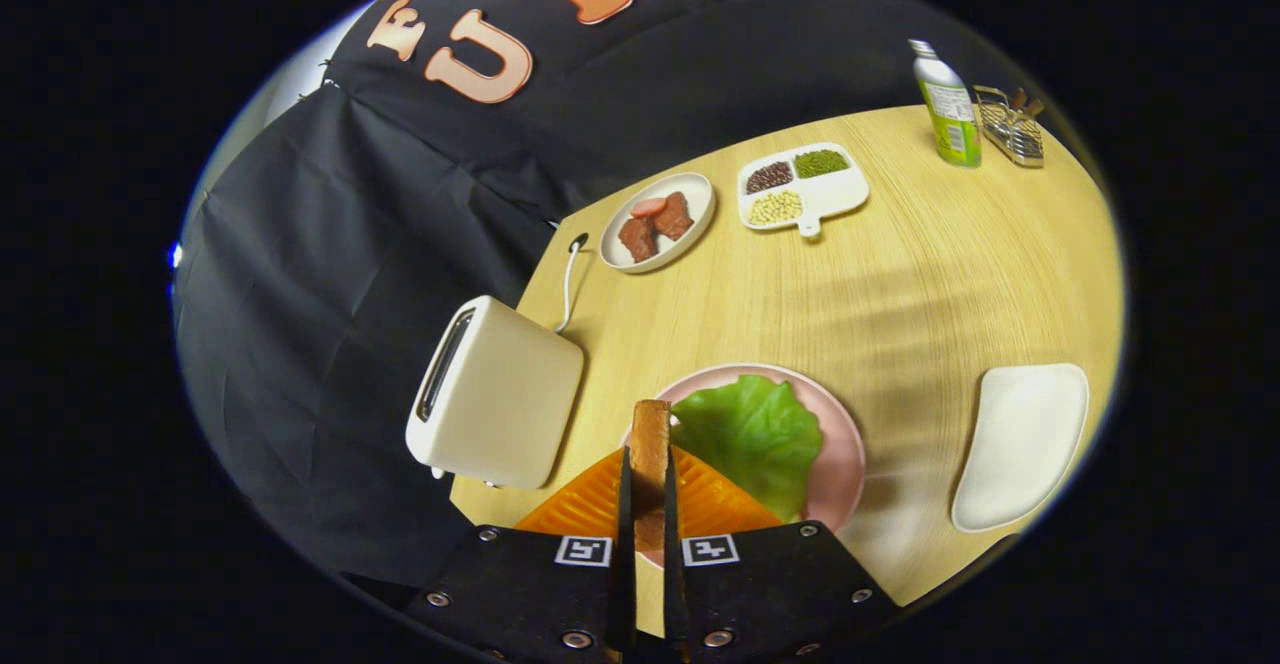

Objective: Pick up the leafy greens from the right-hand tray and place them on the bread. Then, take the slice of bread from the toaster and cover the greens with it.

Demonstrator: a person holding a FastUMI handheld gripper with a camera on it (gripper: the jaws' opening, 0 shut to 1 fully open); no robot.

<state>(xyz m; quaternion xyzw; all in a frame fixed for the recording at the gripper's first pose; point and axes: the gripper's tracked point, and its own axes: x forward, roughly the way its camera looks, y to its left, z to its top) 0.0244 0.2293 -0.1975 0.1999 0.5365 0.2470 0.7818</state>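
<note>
Black cloth walls off the booth behind a light wood counter (900,284). Toaster (495,394) sits at the counter's near-left edge, slot looks empty from this angle, cord trailing behind it. Just right of it, a pink plate (845,444) carries the leafy greens (755,434); they appear to cover the bottom bread, which I can't actually make out under the leaf. An orange ribbed piece (585,504) sits under the fingers at the plate's near side, can't tell what it is.

Step in hand, as I read it: greens are placed, top slice is out of the toaster, now cover the greens.

How to do it well:
- slice of bread (650,454) is held on edge, so rotate it flat before lowering
- centre it over the leaf, not over the plate rim nearest the toaster
- lower until it rests on the greens, then release; dropping from height could shift the leaf
- back out straight so the fingers don't drag the slice

Hand-held gripper (648,529): fingers nearly closed, only the slice's thickness between them, both pressing its faces. Slice stands upright and sticks out ahead of the fingertips, above the plate's near-left side, beside the leaf.

Right-hand tray (1020,444) is white and bare. Far side: dish of meat pieces (658,222), divided dish of beans (805,187), green bottle (948,109), wire rack (1012,126). All well apart from the work area.
</note>
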